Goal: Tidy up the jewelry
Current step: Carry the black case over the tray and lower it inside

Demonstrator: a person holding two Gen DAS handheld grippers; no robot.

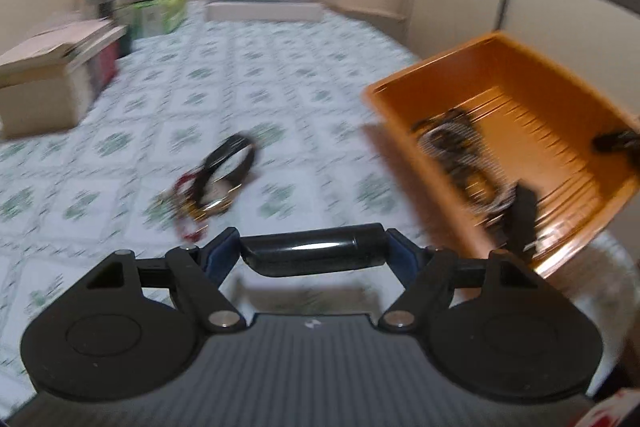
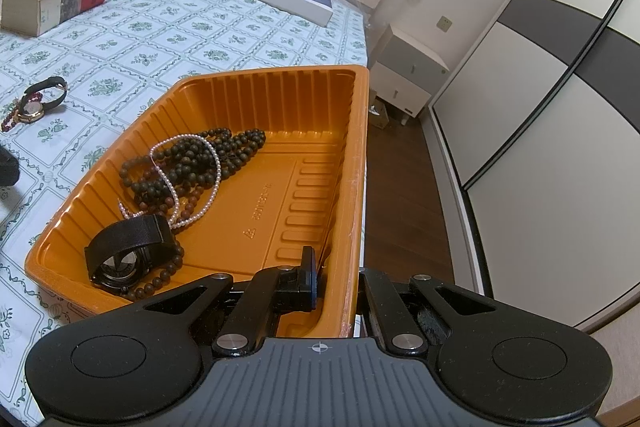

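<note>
Nearest the left wrist lens, a glossy black bangle (image 1: 316,251) was held crosswise between the blue pads of the left gripper (image 1: 316,253), whose jaws stood wide and were closed on its two sides; it was carried above the patterned tablecloth (image 1: 280,75), short of the orange tray (image 1: 404,95); the picture was blurred, so finer detail could not be made out. On the right, the tray's near wall was pinched by the right gripper (image 2: 340,283), its jaws closed on the thin plastic, one finger inside and one outside. Part of the sorting was judged done: dark bead strands (image 2: 200,163), a pearl necklace (image 2: 188,179) and a watch with a black mesh strap (image 2: 128,251) were already lying together in the tray's left half. Some work was judged left: the bangle had yet to be set in the tray; a small cluster remained on the cloth well apart from the tray, made up of a gold-cased watch with a black strap (image 2: 42,99) and a strand of red beads (image 2: 8,121); whether more lay under that cluster could not be told.
</note>
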